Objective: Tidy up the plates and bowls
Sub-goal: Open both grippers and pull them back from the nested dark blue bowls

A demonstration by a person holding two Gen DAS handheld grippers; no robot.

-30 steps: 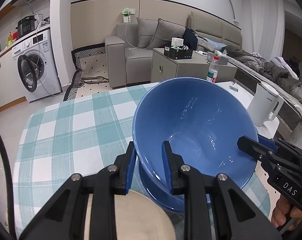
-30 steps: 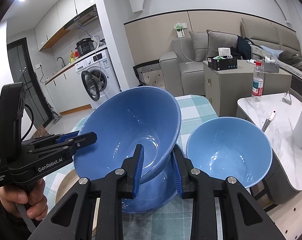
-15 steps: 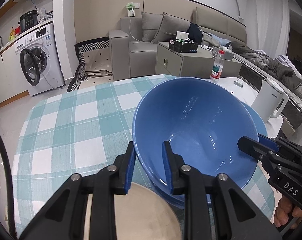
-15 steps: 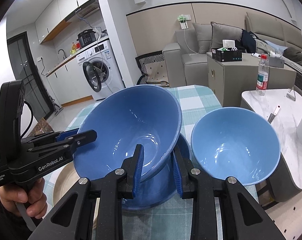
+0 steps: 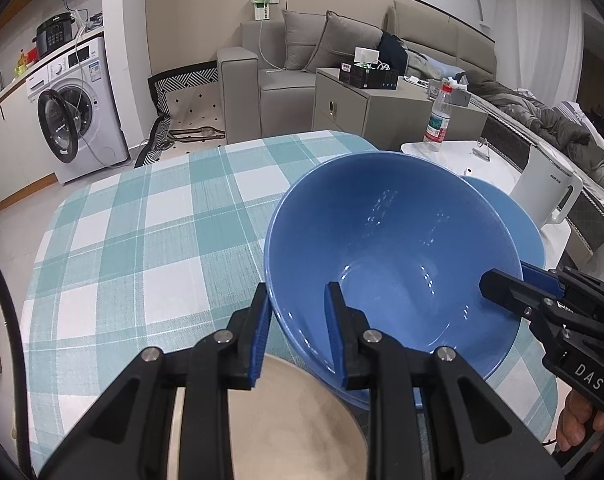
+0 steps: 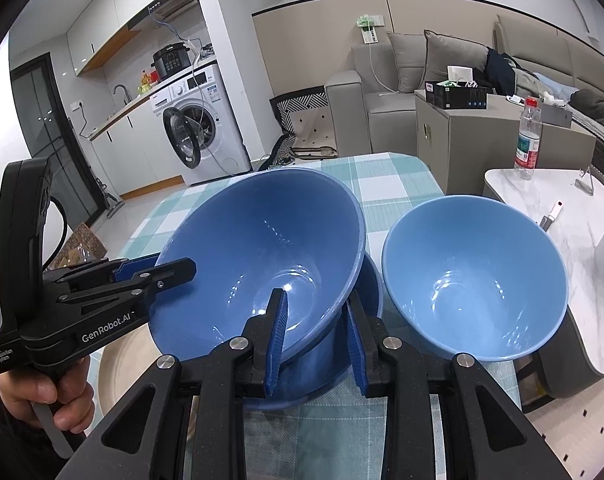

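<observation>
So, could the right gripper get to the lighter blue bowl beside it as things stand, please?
Probably not yet: the right gripper is shut on the rim of the dark blue bowl. The lighter blue bowl sits uncovered just to its right, so once freed, likely yes.

— How did the left gripper point(image 5: 297, 322) stand?

— Angled downward, its blue pads point(image 5: 261, 336) clamped on the near rim of the blue bowl point(image 5: 390, 264), one inside, one outside. A hand point(image 6: 41, 396) gripped its black handle.

— And the right gripper point(image 6: 316, 338)?

— Also tilted down, closed on the same bowl's opposite rim. Only fingertips point(image 5: 578, 426) of its hand showed at the frame's edge.
</observation>
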